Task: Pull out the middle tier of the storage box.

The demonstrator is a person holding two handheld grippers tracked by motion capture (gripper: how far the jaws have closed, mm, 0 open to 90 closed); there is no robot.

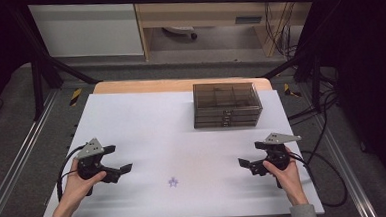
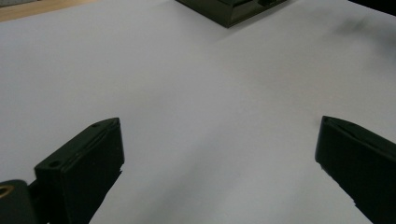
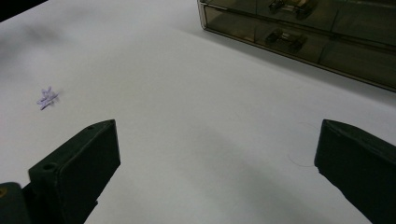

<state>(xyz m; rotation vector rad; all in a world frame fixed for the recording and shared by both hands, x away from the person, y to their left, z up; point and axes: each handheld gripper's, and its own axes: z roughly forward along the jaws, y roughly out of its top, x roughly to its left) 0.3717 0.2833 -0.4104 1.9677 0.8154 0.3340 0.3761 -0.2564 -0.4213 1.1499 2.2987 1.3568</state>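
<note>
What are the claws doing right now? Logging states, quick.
Left claw: open, empty, over the table.
Right claw: open, empty.

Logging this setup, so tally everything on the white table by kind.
Smoky transparent plastic drawer box: 1
Small purple star-shaped object: 1
Black two-jaw handheld grippers, left and right, both open and empty: 2
Total: 4
</note>
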